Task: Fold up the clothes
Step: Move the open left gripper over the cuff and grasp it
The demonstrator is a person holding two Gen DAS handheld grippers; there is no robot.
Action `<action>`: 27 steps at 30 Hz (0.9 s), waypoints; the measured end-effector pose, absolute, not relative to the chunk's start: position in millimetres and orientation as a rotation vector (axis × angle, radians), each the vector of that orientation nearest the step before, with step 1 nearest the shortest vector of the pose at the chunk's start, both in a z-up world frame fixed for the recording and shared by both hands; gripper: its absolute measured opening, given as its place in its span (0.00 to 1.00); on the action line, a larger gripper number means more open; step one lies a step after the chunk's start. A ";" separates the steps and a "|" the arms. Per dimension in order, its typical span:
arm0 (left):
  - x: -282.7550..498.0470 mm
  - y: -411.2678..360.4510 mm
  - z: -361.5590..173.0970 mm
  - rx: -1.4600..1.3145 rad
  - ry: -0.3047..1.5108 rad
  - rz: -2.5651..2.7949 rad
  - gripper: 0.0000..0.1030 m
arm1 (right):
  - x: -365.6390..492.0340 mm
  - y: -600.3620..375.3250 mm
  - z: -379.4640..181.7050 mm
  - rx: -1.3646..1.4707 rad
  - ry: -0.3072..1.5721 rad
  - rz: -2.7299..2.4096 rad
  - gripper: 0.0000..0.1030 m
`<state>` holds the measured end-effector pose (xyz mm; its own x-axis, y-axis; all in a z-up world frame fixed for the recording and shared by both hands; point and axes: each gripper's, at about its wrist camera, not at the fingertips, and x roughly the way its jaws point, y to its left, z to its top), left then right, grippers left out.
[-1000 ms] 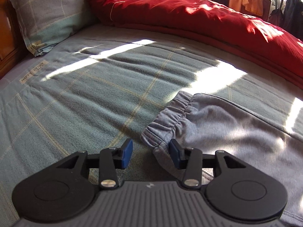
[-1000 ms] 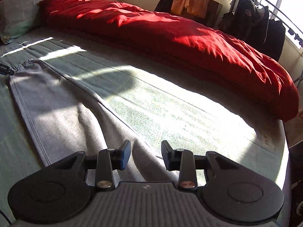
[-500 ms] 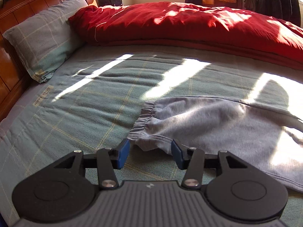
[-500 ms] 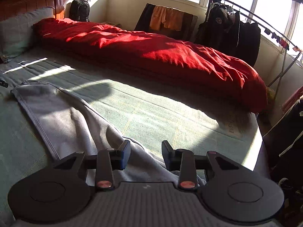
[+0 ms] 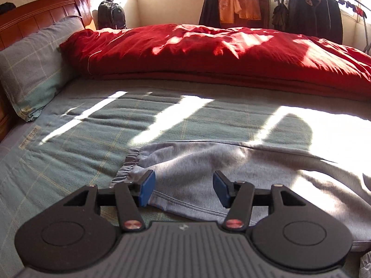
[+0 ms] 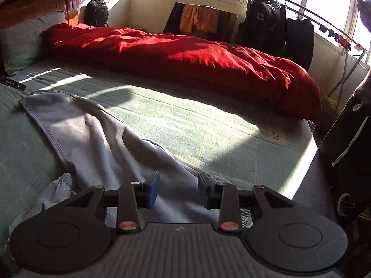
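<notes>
The grey sweatpants (image 5: pixel 208 162) lie stretched lengthwise along the near side of the bed (image 5: pixel 81 143), the elastic band (image 5: pixel 129 164) toward the pillow (image 5: pixel 30 69), the rest running off to my right. In the right view the pants (image 6: pixel 92 139) taper into a ridged, wrinkled stretch under my tool. Whether they already lie doubled leg on leg or are one layer spread flat, I cannot tell; the long side seam fits either.

They look like soft, thick fleece: light, limp, not slippery, sure to sag and drag if lifted at one point. I judge the gathered band and the seamed edge the firmest places to pinch, one end in each tool.

My left gripper (image 5: pixel 182 190) hangs just over the band end, fingers spread wide, nothing between them. My right gripper (image 6: pixel 178 190) hovers over the other stretch, also spread and empty.

The far end of the pants is hidden under my right tool. A paler bunched cloth (image 6: pixel 55 190) lies beside them at lower left; what it is I cannot make out. A red duvet (image 6: pixel 185 58) lies along the far side.
</notes>
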<state>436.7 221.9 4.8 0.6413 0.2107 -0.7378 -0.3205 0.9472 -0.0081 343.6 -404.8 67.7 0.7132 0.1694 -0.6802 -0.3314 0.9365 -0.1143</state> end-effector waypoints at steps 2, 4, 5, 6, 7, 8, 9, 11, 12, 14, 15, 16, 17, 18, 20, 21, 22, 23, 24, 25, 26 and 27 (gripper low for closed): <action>439.4 238.7 3.9 -0.199 0.810 0.334 0.61 | 347.8 -405.2 58.7 -0.223 0.730 0.291 0.44; 442.2 255.5 3.1 -0.255 0.798 0.364 0.61 | 357.4 -402.5 49.3 -0.216 0.749 0.291 0.44; 442.6 270.4 -5.9 -0.293 0.799 0.386 0.61 | 363.8 -399.5 44.7 -0.215 0.760 0.288 0.44; 443.1 285.6 -15.4 -0.333 0.801 0.408 0.60 | 369.9 -395.9 41.2 -0.214 0.771 0.286 0.44; 443.5 300.9 -24.9 -0.372 0.802 0.429 0.60 | 376.1 -392.2 37.7 -0.214 0.781 0.284 0.44; 445.2 311.1 -33.1 -0.391 0.803 0.438 0.60 | 384.0 -385.9 33.7 -0.215 0.794 0.282 0.44; 448.2 321.0 -41.8 -0.404 0.806 0.443 0.60 | 389.7 -379.6 31.8 -0.215 0.799 0.285 0.44; 456.3 336.1 -57.4 -0.418 0.814 0.443 0.60 | 401.2 -363.7 28.6 -0.217 0.808 0.300 0.44; 462.1 343.1 -65.6 -0.428 0.815 0.430 0.60 | 407.2 -353.9 27.1 -0.220 0.812 0.311 0.44; 471.8 350.8 -75.0 -0.446 0.804 0.390 0.60 | 417.7 -330.9 26.0 -0.232 0.817 0.343 0.44; 476.6 354.6 -79.6 -0.454 0.798 0.369 0.60 | 422.4 -319.2 25.9 -0.236 0.821 0.362 0.44; 482.7 356.4 -82.5 -0.450 0.792 0.346 0.60 | 426.2 -308.0 26.4 -0.235 0.824 0.383 0.44; 488.8 358.2 -85.3 -0.444 0.786 0.322 0.59 | 429.9 -293.5 27.6 -0.229 0.830 0.420 0.44; 495.0 357.8 -87.6 -0.433 0.784 0.295 0.59 | 433.6 -278.9 28.9 -0.222 0.836 0.457 0.44; 507.1 356.8 -92.1 -0.411 0.780 0.241 0.58 | 441.0 -249.7 31.4 -0.210 0.848 0.531 0.44; 512.8 356.1 -94.7 -0.393 0.785 0.225 0.58 | 443.6 -235.4 31.9 -0.205 0.856 0.570 0.44; 518.5 355.4 -97.2 -0.376 0.791 0.209 0.56 | 446.1 -221.2 32.4 -0.200 0.864 0.610 0.44; 522.9 354.8 -99.3 -0.355 0.789 0.201 0.56 | 448.1 -206.9 31.9 -0.196 0.876 0.646 0.44; 527.3 354.1 -101.4 -0.333 0.787 0.194 0.56 | 449.5 -194.5 30.7 -0.197 0.887 0.677 0.44; 531.7 353.5 -103.6 -0.312 0.785 0.186 0.56 | 448.4 -180.9 29.2 -0.212 0.890 0.701 0.44; 536.1 352.8 -105.7 -0.291 0.782 0.179 0.56 | 447.2 -167.3 27.7 -0.228 0.892 0.725 0.44; 538.7 351.5 -107.6 -0.277 0.784 0.165 0.56 | 446.1 -153.6 26.2 -0.244 0.894 0.749 0.44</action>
